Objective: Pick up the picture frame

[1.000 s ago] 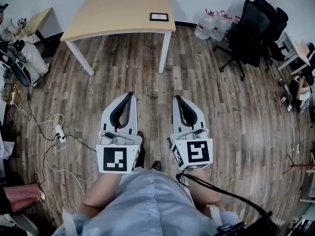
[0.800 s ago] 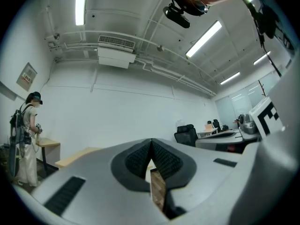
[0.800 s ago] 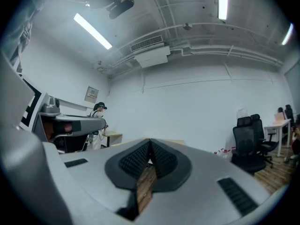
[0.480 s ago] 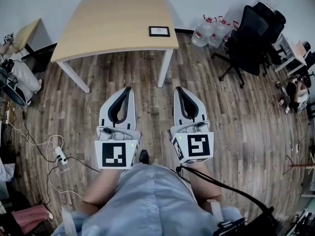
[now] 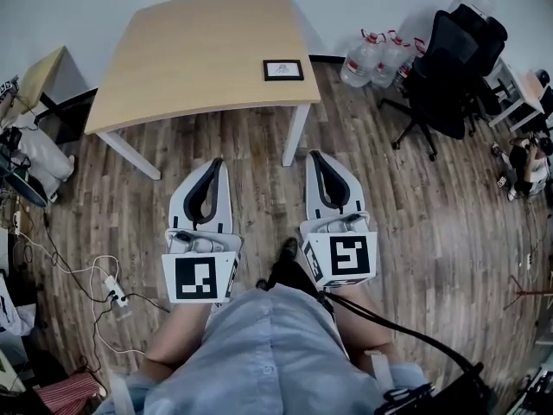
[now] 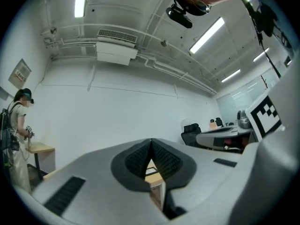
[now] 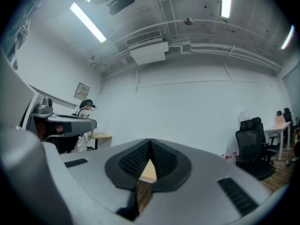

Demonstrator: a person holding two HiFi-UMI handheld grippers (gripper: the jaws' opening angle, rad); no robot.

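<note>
Wooden table [image 5: 190, 50] well ahead of both grippers. Small dark picture frame [image 5: 283, 70] flat on it near the front right corner, ahead of the right gripper [image 5: 314, 157] and well apart from it. Left gripper [image 5: 213, 164] side by side with the right one. Both pinched closed at the tips, with nothing held.

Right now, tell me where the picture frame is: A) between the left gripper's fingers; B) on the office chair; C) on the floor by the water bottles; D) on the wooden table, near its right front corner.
D: the picture frame lies flat on the table.
</note>
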